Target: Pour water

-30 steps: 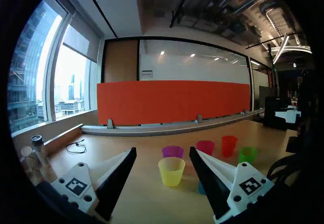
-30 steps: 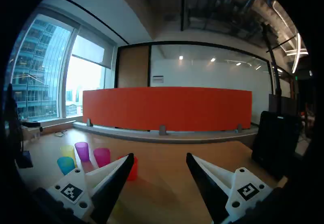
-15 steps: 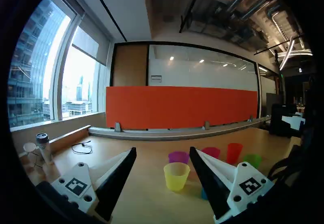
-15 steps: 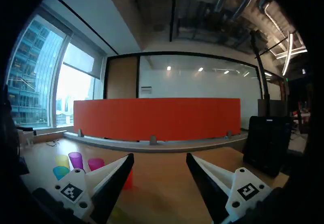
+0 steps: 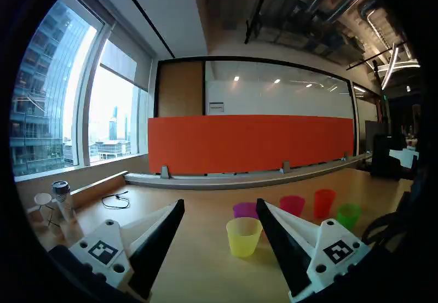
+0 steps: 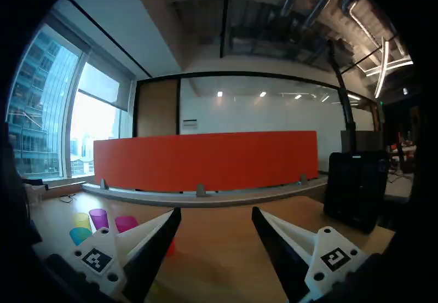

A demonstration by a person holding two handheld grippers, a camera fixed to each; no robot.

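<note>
Both tilt higher than before | left gripper (image 5: 219, 201) level, fingers spread, empty, yellow cup (image 5: 244, 236) ahead | right gripper (image 6: 215, 211) same

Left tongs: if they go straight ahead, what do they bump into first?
Probably the yellow cup, standing just ahead of the open left tongs; how far off is hard to tell.

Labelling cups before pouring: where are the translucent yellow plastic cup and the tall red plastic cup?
translucent yellow plastic cup (image 5: 243, 238): left gripper view, front wall.
tall red plastic cup (image 5: 324, 203): left gripper view, front wall.
</note>
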